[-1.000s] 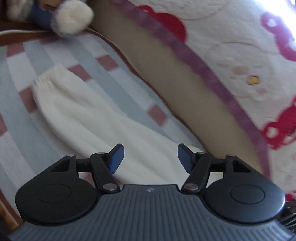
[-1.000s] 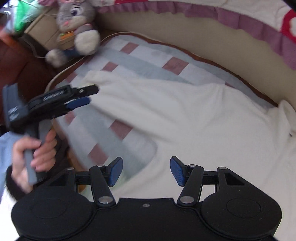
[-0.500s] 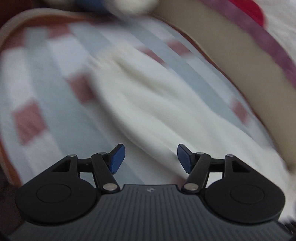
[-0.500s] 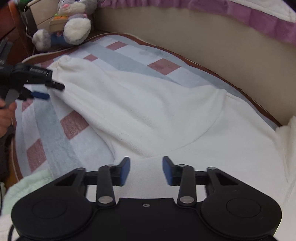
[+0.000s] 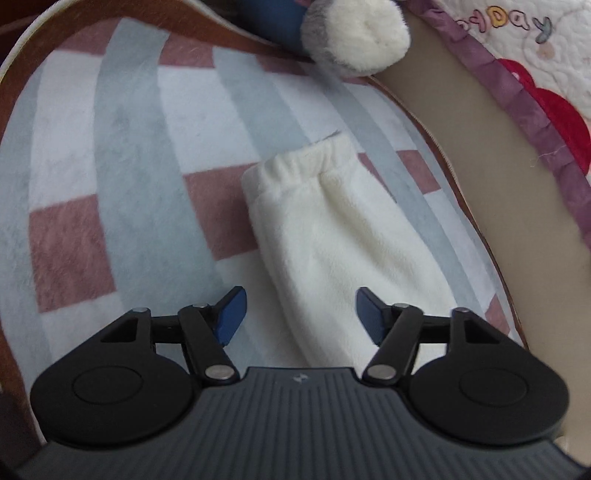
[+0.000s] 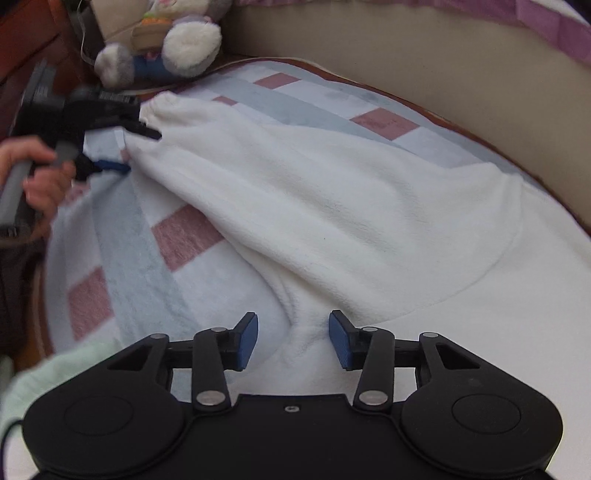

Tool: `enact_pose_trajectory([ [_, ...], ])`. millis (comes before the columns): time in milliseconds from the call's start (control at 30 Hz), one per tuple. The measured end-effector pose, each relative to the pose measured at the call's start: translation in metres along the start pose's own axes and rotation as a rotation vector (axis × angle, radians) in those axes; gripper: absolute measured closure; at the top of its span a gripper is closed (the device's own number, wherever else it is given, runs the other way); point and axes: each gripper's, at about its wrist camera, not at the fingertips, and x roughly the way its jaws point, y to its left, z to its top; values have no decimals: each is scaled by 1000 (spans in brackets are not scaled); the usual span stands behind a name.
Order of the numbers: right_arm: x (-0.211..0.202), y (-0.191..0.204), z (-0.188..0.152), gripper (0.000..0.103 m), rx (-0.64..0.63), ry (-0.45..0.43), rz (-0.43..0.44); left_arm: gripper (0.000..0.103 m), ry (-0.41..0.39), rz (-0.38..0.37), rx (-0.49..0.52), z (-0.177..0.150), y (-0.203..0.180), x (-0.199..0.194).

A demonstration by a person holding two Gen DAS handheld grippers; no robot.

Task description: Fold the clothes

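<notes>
The left claw [image 5: 297, 314] is hovering wide open over the sleeve [image 5: 332, 240] of a cream fleece top [image 6: 351, 206], gripping nothing. The sleeve is running straight ahead from between the two blue pads, and its gathered cuff [image 5: 299, 166] is lying well beyond the fingertips on the checked blanket [image 5: 110, 177]. The left pad is sitting over bare blanket just beside the sleeve's edge; the right pad is sitting over the fleece itself. A stuffed toy's [image 5: 354, 33] paw is resting far ahead, near the blanket's edge.

The right claw [image 6: 291, 339] is standing partly open, its pads set to either side of a raised ridge of the top where the sleeve joins the body. Whether the pads are touching the cloth cannot be told; they are not pressing it. The body of the top is spreading away to the right of this claw, and the sleeve is stretching ahead and left toward the other claw [image 6: 125, 149], which a hand [image 6: 37, 173] is holding by the cuff end.
</notes>
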Motion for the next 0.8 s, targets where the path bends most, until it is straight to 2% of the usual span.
enact_pose_trajectory([
  [33,0,3,0,74,-25,-8,-27,98,33,-2,26,4,-4,6],
  [67,0,4,1,87,-33,-11,-41,98,20,-4,35,9,-4,3],
  [100,-1,2,2,89,-11,-13,-22,98,-12,-3,40,14,-3,-3],
  [200,-2,-2,1,90,57,-21,30,97,-75,1,56,21,0,-15],
  [433,0,2,-1,90,21,-24,62,98,-144,89,140,7,-13,-12],
  [533,-3,-9,-2,81,92,10,123,98,-174,120,186,1,-21,-12],
  [567,-5,-16,-1,70,150,43,162,98,-185,110,197,1,-23,-15],
  [600,-11,-24,-3,64,200,58,186,98,-192,92,200,2,-24,-20],
  [633,-21,-33,-9,64,238,47,187,98,-199,71,201,3,-26,-24],
  [700,-41,-51,-20,62,314,23,187,98,-199,24,275,-3,-43,-38],
  [767,-62,-69,-32,60,390,0,188,98,-234,-59,399,-20,-70,-61],
  [800,-72,-78,-37,60,428,-12,188,98,-242,-125,444,-31,-83,-74],
])
